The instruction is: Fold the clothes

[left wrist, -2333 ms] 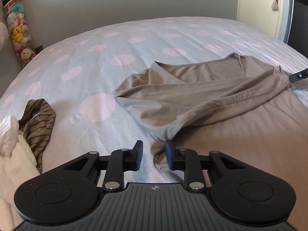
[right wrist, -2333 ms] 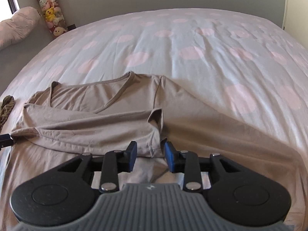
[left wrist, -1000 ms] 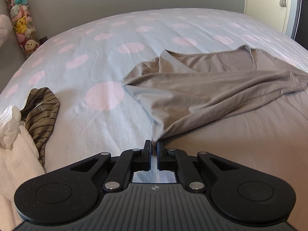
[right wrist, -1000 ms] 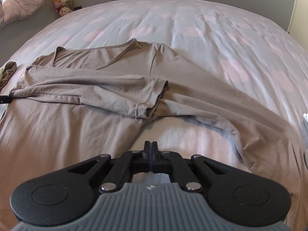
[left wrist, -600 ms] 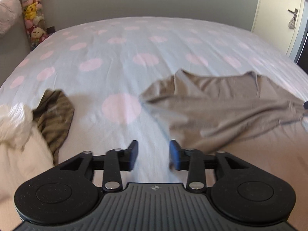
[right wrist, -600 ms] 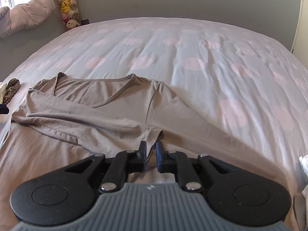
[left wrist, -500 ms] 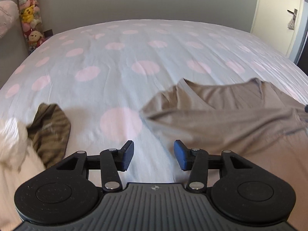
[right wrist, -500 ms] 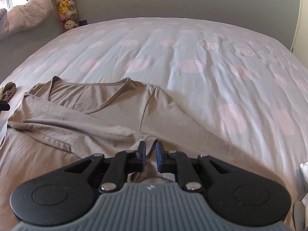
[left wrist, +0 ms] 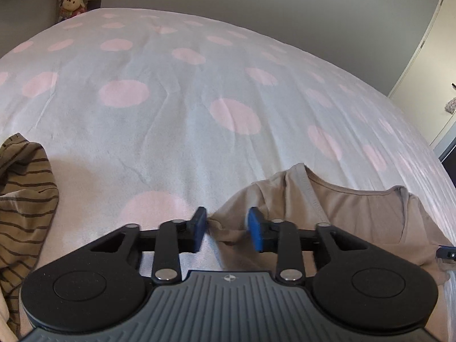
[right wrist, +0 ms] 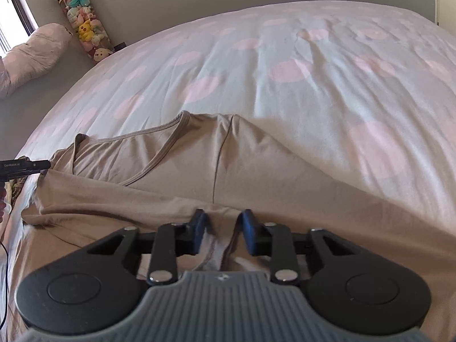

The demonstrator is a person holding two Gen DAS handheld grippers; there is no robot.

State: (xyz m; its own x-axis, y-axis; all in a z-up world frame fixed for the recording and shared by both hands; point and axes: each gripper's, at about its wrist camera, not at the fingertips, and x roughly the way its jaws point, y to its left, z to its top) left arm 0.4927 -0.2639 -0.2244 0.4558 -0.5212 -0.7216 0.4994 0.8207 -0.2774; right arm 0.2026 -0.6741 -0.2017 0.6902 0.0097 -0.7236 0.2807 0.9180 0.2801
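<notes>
**Grippers.** The left gripper (left wrist: 226, 225) stood with its jaws apart. The shoulder edge of the taupe shirt (left wrist: 356, 213) lay bunched between the pads but was not pinched. The right gripper (right wrist: 222, 228) was likewise parted, with a hemmed edge of the same shirt lying loose in its gap. Neither tool held anything.

**Location of item.** The shirt lay flat on the bed, directly ahead of and beneath both grippers. Its V-neck was beyond the right gripper's tips and to the right of the left gripper's.

**Risks.**
- Either jaw pair, if closed from this position, could catch only the top layer or only a wrinkle. The fold would then drag unevenly.
- The pads sat close to the bed cover (left wrist: 171, 114). A deep bite could take the cover with the shirt and lift both.
- The fabric looked thin and slack. Uneven pulling by the two hands would probably skew the neckline and undo the sleeve lying across the body.
- A striped garment (left wrist: 22, 199) lay to the left of the left gripper. A wide leftward sweep could snag it.

**Surface and room.** The bed cover was pale with pink dots, soft and lightly creased. It would offer no firm backing for a pinch. Beyond the grippers stood a grey wall. A column of plush toys (right wrist: 85, 28) and a pink pillow (right wrist: 34, 54) were far left of the right gripper. A cream door (left wrist: 427, 71) was far right of the left gripper.
</notes>
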